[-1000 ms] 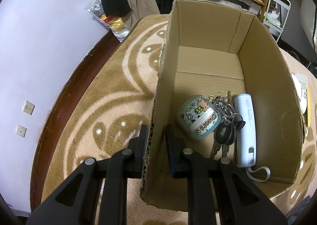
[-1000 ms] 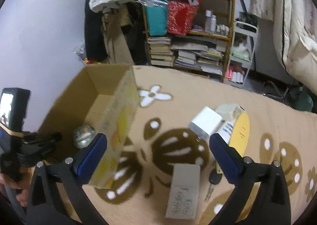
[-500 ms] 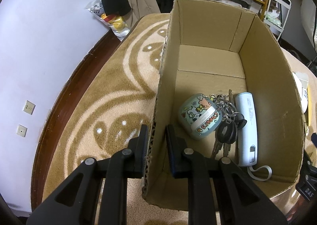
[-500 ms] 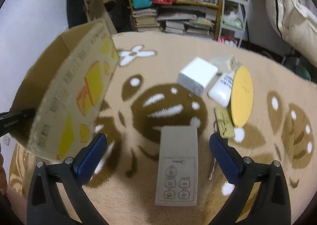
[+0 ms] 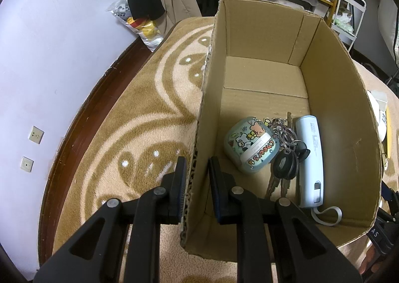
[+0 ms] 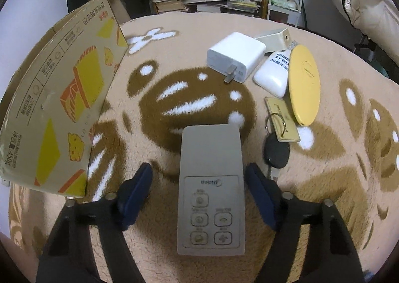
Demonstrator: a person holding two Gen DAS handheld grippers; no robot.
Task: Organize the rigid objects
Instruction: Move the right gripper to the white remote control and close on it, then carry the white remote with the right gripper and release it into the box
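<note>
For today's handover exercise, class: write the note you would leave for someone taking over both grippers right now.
Left gripper: straddles the near left wall of the cardboard box, steadying it; whether the pads actually clamp the wall I cannot tell.
Right gripper: open, a finger on either side of the grey remote, not touching it.
Done: cartoon case, key bunch and pale blue device lie in the box.
Left on the rug: the remote, white charger, white pouch, yellow disc, beige box, tagged key.
</note>
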